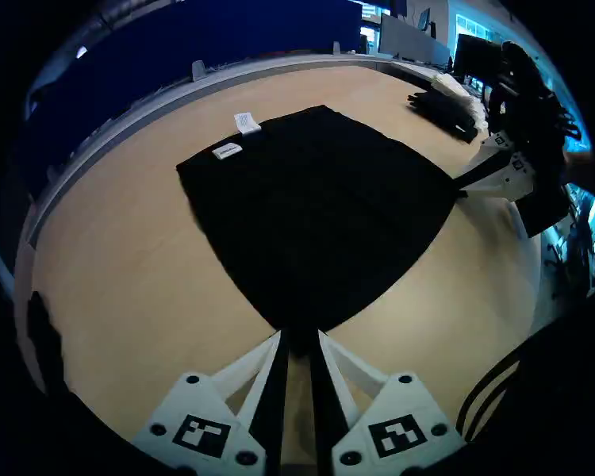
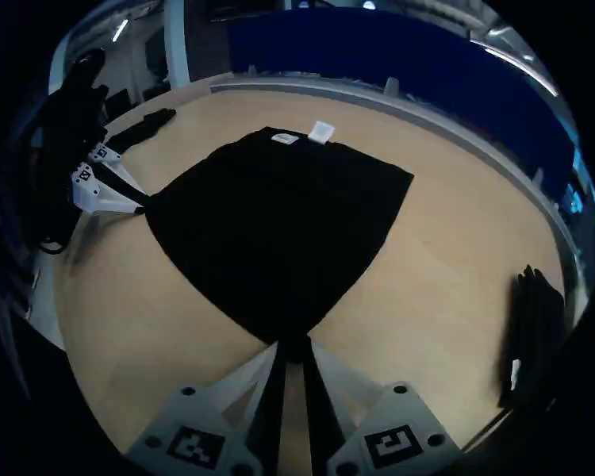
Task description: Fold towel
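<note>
A black towel (image 1: 313, 206) lies spread flat on the light wooden table (image 1: 139, 270), with two white labels (image 1: 247, 122) at its far edge. My left gripper (image 1: 300, 343) is shut on the towel's near corner. In the left gripper view the right gripper (image 1: 468, 184) shows at the right, pinching another corner. In the right gripper view the towel (image 2: 282, 222) fans out from my right gripper (image 2: 292, 349), which is shut on its corner. The left gripper (image 2: 139, 205) shows there at the left, holding its own corner.
A stack of dark folded cloth (image 1: 444, 107) sits at the far right of the table. Another dark pile (image 2: 531, 333) lies near the table edge in the right gripper view. A blue partition (image 1: 218, 32) runs behind the table's curved rim.
</note>
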